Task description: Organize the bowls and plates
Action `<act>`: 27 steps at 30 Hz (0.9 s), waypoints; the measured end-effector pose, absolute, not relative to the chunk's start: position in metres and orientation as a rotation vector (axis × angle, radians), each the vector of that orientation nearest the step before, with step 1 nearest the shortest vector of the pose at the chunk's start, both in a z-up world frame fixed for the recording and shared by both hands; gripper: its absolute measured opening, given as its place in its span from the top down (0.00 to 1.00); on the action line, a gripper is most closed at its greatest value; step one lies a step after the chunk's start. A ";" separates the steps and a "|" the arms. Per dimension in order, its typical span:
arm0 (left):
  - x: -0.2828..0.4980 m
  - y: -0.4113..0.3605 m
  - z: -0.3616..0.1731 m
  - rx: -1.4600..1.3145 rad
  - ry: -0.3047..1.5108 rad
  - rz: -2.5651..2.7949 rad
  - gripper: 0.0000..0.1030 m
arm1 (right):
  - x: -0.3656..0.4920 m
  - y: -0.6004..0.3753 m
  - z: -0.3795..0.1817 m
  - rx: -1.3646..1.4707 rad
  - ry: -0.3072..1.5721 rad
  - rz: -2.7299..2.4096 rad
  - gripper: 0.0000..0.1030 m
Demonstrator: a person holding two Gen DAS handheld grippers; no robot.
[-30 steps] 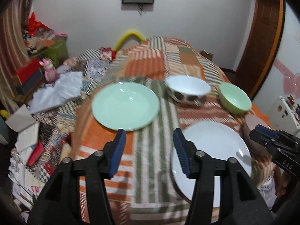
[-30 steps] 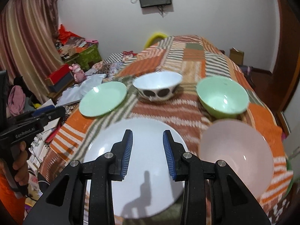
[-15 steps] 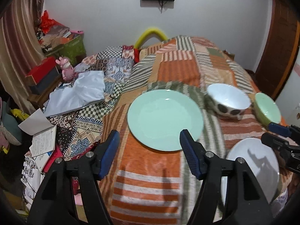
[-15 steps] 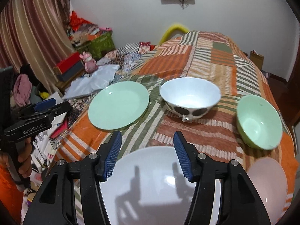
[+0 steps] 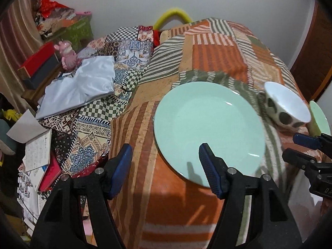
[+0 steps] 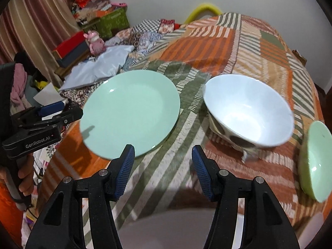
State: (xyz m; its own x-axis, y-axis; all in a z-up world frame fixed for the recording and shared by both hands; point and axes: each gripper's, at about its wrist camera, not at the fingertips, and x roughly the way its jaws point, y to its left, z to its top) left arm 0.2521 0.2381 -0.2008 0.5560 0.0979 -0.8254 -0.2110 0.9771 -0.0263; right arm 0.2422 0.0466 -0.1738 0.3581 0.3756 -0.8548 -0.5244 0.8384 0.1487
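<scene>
A bed covered by an orange, green and cream striped patchwork blanket [image 5: 217,56] is shown before a plain white wall [image 5: 238,2]. A round pale green plate [image 5: 207,124] lies flat on the blanket; a white bowl with dark spots [image 6: 249,112] stands just beside it, and a light green bowl [image 6: 316,159] near that. The left gripper [image 5: 165,167] and the right gripper [image 6: 162,169] are both spread, having just been opening, with nothing between their jaws. A striped curtain [image 6: 31,20] hangs at the left.

round mint-green glazed plate [image 5: 207,122] is glossy and smooth; striped orange woven blanket [image 5: 172,203] matt, coarse; white spotted ceramic bowl [image 6: 249,112] shiny inside
</scene>
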 end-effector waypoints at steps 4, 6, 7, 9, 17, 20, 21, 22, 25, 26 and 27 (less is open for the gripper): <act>0.262 0.246 -0.213 -0.134 0.977 0.169 0.36 | 0.254 0.058 -0.185 -0.165 1.092 0.588 0.48; 0.266 0.249 -0.219 -0.129 0.976 0.171 0.37 | 0.258 0.064 -0.189 -0.176 1.096 0.589 0.49; 0.267 0.251 -0.220 -0.132 0.976 0.168 0.44 | 0.260 0.066 -0.191 -0.179 1.098 0.588 0.50; 0.270 0.255 -0.224 -0.152 0.985 0.154 0.52 | 0.263 0.070 -0.196 -0.178 1.113 0.593 0.57; 0.276 0.257 -0.234 -0.200 0.997 0.095 0.76 | 0.269 0.071 -0.204 -0.177 1.129 0.595 0.73; 0.275 0.252 -0.234 -0.182 0.997 0.113 0.76 | 0.268 0.068 -0.202 -0.167 1.143 0.615 0.74; 0.274 0.252 -0.233 -0.183 0.998 0.116 0.76 | 0.266 0.067 -0.201 -0.169 1.146 0.622 0.74; 0.271 0.251 -0.233 -0.186 0.999 0.118 0.76 | 0.264 0.066 -0.200 -0.173 1.149 0.630 0.74; 0.260 0.249 -0.230 -0.189 1.007 0.118 0.76 | 0.256 0.065 -0.199 -0.180 1.161 0.656 0.74; 0.255 0.249 -0.229 -0.189 1.010 0.118 0.76 | 0.253 0.063 -0.197 -0.185 1.165 0.667 0.74; 0.248 0.247 -0.228 -0.187 1.013 0.117 0.76 | 0.248 0.062 -0.197 -0.192 1.168 0.676 0.74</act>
State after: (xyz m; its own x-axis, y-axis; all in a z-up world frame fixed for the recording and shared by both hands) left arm 0.2483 0.2474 -0.2282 0.5250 0.0103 -0.8510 -0.1832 0.9779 -0.1012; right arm 0.2485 0.0625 -0.1965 0.2217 0.3897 -0.8939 -0.5811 0.7889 0.1998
